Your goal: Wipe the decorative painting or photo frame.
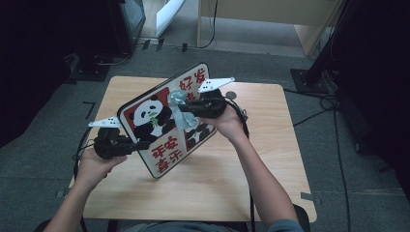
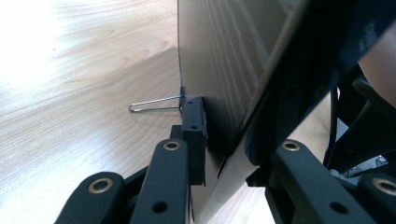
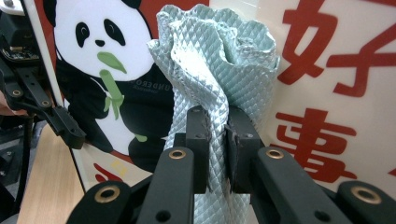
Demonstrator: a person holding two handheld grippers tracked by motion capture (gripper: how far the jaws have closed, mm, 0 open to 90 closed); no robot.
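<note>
One wooden bench (image 1: 270,159) carries the work. One panda sign board (image 1: 162,145) stands tilted on its lower corner above the middle of the bench, printed face toward the person. The left claw (image 1: 140,144) is clamped on the board's left edge; in the left gripper view its pads pinch the thin panel (image 2: 219,60), beside one wire clip handle (image 2: 154,105) that juts from the edge. The right claw (image 1: 186,108) is closed tight on one pale green quilted cloth (image 3: 219,56), which bunches above the jaws and presses against the printed face near the upper middle.

Risks, judged from this pose: the board rests on a single corner and one edge grip, so a firm wiping push from the cloth could pivot it about the left claw or slide the corner across the bench. The pinch sits close to the rim; a twist may let the panel slip free and fall flat. The cloth is held by a narrow fold and could pull out under drag.

Count: one bench, one board, one cloth, two claws, one clip handle.
</note>
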